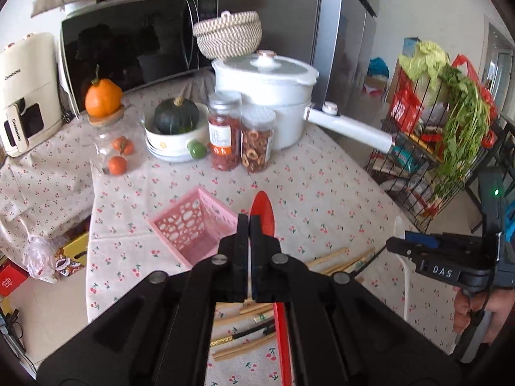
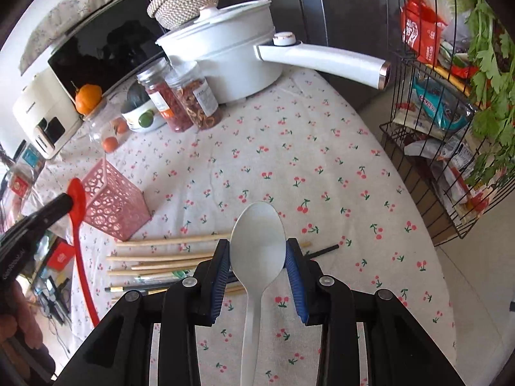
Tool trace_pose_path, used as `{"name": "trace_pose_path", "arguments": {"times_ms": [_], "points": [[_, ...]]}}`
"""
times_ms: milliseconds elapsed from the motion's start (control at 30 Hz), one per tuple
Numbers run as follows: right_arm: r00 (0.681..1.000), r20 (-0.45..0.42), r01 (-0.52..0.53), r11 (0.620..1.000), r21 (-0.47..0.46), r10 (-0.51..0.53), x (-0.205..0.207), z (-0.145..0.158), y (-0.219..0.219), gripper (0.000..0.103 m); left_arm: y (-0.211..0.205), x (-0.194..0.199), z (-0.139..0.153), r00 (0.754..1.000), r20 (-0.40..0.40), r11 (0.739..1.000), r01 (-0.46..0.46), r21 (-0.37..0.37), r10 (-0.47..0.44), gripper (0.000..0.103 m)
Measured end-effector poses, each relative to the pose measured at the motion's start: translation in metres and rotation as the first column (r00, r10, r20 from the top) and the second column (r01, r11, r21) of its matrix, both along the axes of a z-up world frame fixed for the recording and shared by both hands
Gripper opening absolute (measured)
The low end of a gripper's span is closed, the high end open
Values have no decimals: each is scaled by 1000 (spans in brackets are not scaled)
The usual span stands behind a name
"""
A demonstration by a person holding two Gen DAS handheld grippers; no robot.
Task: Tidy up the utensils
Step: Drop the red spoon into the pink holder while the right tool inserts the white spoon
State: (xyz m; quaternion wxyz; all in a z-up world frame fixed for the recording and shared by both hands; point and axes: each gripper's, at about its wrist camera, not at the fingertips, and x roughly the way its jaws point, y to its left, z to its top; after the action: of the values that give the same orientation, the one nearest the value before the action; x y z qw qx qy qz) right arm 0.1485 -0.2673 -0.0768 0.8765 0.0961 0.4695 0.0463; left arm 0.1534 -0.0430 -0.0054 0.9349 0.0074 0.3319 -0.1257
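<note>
Above counter (image 2: 322, 167): left hand-held gripper (image 1: 249, 222) clamped on red spoon (image 1: 264, 212), right hand-held gripper (image 2: 257, 254) clamped on white spoon (image 2: 257, 234); I judge both lifted for pink basket (image 1: 196, 225). Chopsticks (image 2: 167, 259) remain down.

A home kitchen. A counter (image 1: 338, 193) under a cherry-print cloth carries a white lidded pot (image 1: 267, 96) with a long handle, 2 jars (image 1: 241, 135) of dried foods, a bowl (image 1: 173, 141) holding a dark green squash, and small oranges (image 1: 117, 156). At the upper left of the left wrist view stands a black-doored microwave (image 1: 128, 45) draped with floral cloth, beside a cream-coloured appliance (image 1: 25, 93). A tall steel fridge (image 1: 341, 32) rises at the upper centre. At the right, a wire rack (image 1: 428, 148) holds leafy greens and packaged groceries.
</note>
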Motion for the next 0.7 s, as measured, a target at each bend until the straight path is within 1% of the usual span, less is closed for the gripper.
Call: {"name": "trace_pose_path", "arguments": {"times_ms": [67,100,167,200,300,400,467,533,633,700], "points": [[1000,20,-3,1000,8,3,-2,5,4,35,9,-4,24,993,112,999,-39,-25,42,1],[1000,25,-4,1000,13,4,-3,7,6,35,14,-6,34,983,173,998,-66,-25,69,1],[999,31,-7,1000,18,7,-2,8,10,35,19,-6,50,950,290,993,-113,-26,115,1],[999,33,-9,1000,19,9,-1,8,12,35,22,-6,55,932,336,990,-135,-29,137,1],[999,38,-18,1000,21,17,-2,8,18,35,24,7,56,882,433,980,-199,-18,187,1],[999,41,-21,999,28,20,-2,8,21,35,28,24,43,843,485,965,-262,-6,232,1],[999,48,-22,999,28,21,-2,9,22,35,30,37,32,831,494,956,-293,0,255,1],[998,58,-21,999,26,20,-3,10,22,35,36,39,24,820,503,949,-316,-2,274,1],[997,72,-20,999,30,18,-3,12,22,35,41,43,14,820,496,945,-326,-8,287,1],[996,90,-22,999,33,19,-3,15,24,35,44,46,9,833,472,947,-321,-15,290,1]]}}
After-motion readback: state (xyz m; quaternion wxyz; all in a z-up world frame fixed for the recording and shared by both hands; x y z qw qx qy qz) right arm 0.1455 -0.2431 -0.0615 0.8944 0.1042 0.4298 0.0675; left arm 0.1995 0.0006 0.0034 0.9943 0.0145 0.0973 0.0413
